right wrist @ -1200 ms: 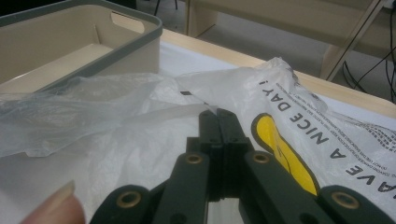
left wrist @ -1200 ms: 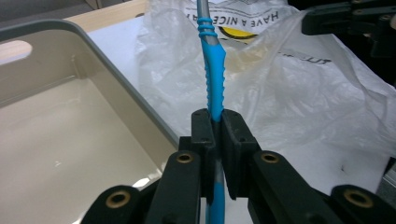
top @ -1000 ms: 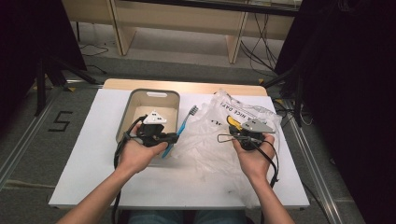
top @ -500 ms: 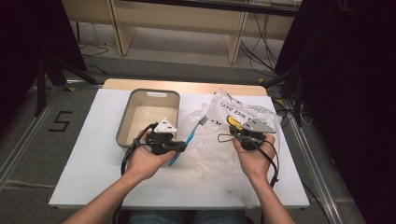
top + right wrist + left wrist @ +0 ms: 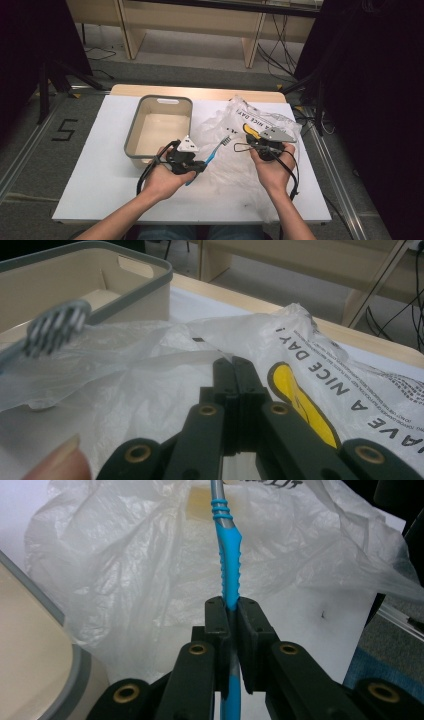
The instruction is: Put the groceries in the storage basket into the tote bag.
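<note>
A blue toothbrush [image 5: 228, 575] is clamped by its handle between the jaws of the left gripper [image 5: 192, 161], and in the left gripper view the shaft is seen running straight up toward twelve o'clock over crumpled plastic. In the high view the toothbrush is held just above the table [image 5: 90, 165], its bristled head pointing toward one o'clock from the gripper and lying over the near edge of the clear plastic bag [image 5: 235, 150]. At about ten o'clock from that gripper a grey-rimmed bin [image 5: 150, 102] is found, and its pale floor is seen bare. At three o'clock from the toothbrush the right gripper [image 5: 252, 142] is held, its jaws pressed fully together on a fold of the bag; in the right gripper view the thin film is pinched at the jaw tips. Printed lettering and a yellow mark [image 5: 300, 405] are read on the bag at four o'clock from those tips. What lies inside the bag cannot be told.
</note>
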The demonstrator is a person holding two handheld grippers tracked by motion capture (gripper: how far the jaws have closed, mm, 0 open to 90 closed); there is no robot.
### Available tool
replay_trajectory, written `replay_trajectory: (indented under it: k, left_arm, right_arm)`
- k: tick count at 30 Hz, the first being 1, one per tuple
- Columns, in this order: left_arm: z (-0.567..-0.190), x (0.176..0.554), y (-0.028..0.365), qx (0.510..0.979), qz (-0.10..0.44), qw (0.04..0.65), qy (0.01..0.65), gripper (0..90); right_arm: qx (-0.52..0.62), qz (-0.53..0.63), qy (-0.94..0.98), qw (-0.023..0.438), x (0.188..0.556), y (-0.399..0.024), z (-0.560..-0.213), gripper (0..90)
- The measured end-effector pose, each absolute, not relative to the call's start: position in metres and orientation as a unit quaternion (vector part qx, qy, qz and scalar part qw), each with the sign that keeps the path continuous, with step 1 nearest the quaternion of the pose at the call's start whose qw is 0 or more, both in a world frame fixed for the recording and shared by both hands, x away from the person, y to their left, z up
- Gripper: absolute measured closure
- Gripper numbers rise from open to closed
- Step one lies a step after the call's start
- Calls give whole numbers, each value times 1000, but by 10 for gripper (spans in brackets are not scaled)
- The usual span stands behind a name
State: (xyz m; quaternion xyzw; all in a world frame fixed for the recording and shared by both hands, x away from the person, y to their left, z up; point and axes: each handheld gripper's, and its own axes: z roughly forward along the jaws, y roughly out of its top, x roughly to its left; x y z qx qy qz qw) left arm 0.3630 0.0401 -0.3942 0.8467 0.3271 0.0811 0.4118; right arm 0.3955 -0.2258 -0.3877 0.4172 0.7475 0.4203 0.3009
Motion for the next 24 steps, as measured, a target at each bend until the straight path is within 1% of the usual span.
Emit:
replay_trajectory:
  k: [24]
  left_arm:
    - [-408,358,16,870,64,376,313,839]
  right_arm:
    - [416,423,746,301,394,-225,-386,900]
